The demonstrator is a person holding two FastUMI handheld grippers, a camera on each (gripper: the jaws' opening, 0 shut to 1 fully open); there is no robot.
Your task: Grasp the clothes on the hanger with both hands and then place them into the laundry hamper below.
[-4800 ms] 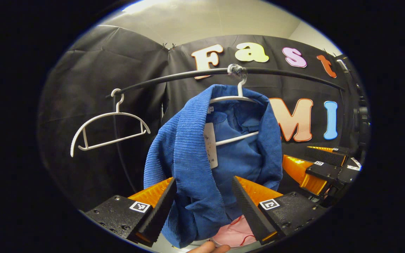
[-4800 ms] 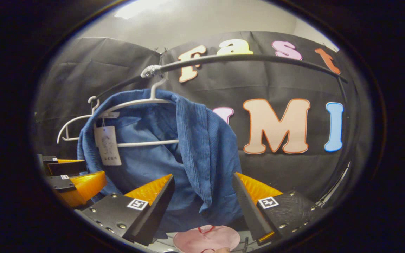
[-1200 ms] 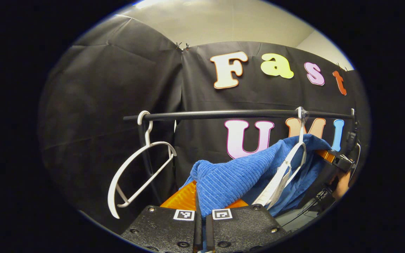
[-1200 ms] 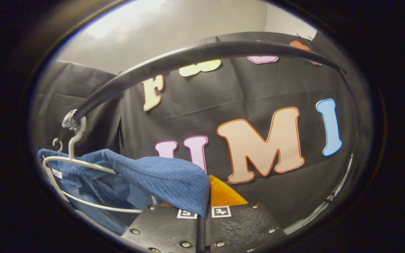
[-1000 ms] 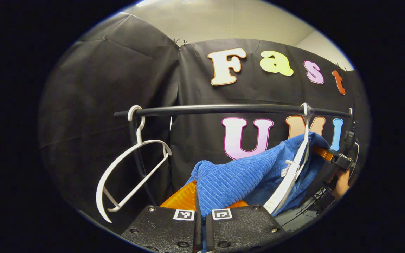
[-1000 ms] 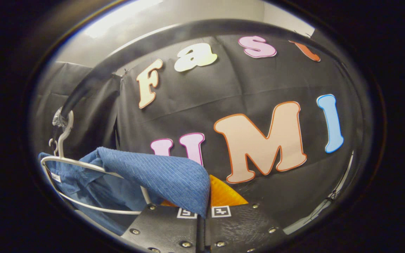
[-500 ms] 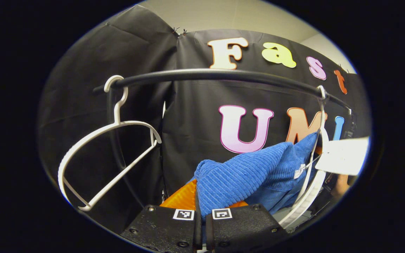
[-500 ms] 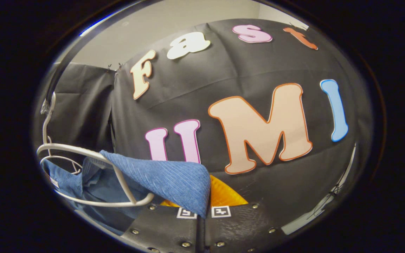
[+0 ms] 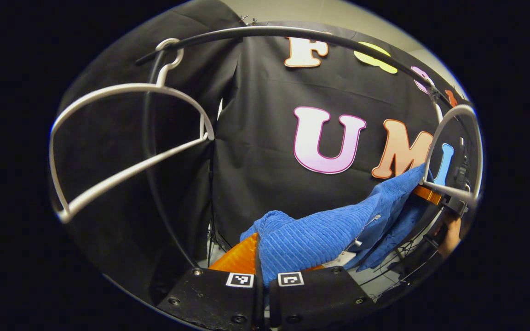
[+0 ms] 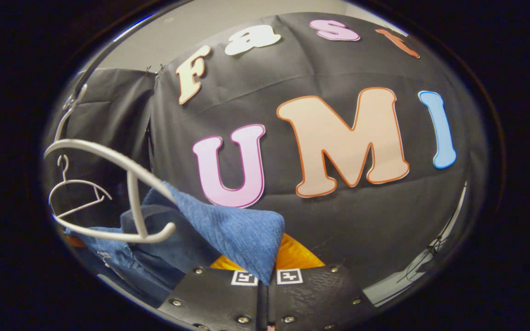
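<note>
1. Left gripper (image 9: 262,276): its fingers are pressed together on a bunched fold of the blue ribbed garment (image 9: 313,236), which rises out of the grip and runs off to the right. The pinch takes a thick fold rather than a thin edge, which in my judgement makes slipping under the garment's weight less likely.

2. Right gripper (image 10: 265,281): its fingers are likewise clamped on a fold of the same garment (image 10: 233,234), which trails away to the left. In the left gripper view this gripper (image 9: 449,204) shows at the far right, with the person's hand (image 9: 451,232) behind it.

3. The garment spans between the two grips, held at two well-separated places. This spread reads as deliberate: the cloth is carried as a sling and not left hanging from one corner.

4. The white hanger (image 10: 122,197) that carried the garment shows in the right gripper view; the cloth lies against it, and whether it has fully cleared the hanger cannot be told. Its hook reaches up toward the black rail (image 9: 265,32).

5. A second white hanger (image 9: 122,138), bare, hangs from the same rail further left.

6. Stage, as judged: grasp complete, lift-off from the hanger in hand; the lowering into the hamper remains to be done.
</note>
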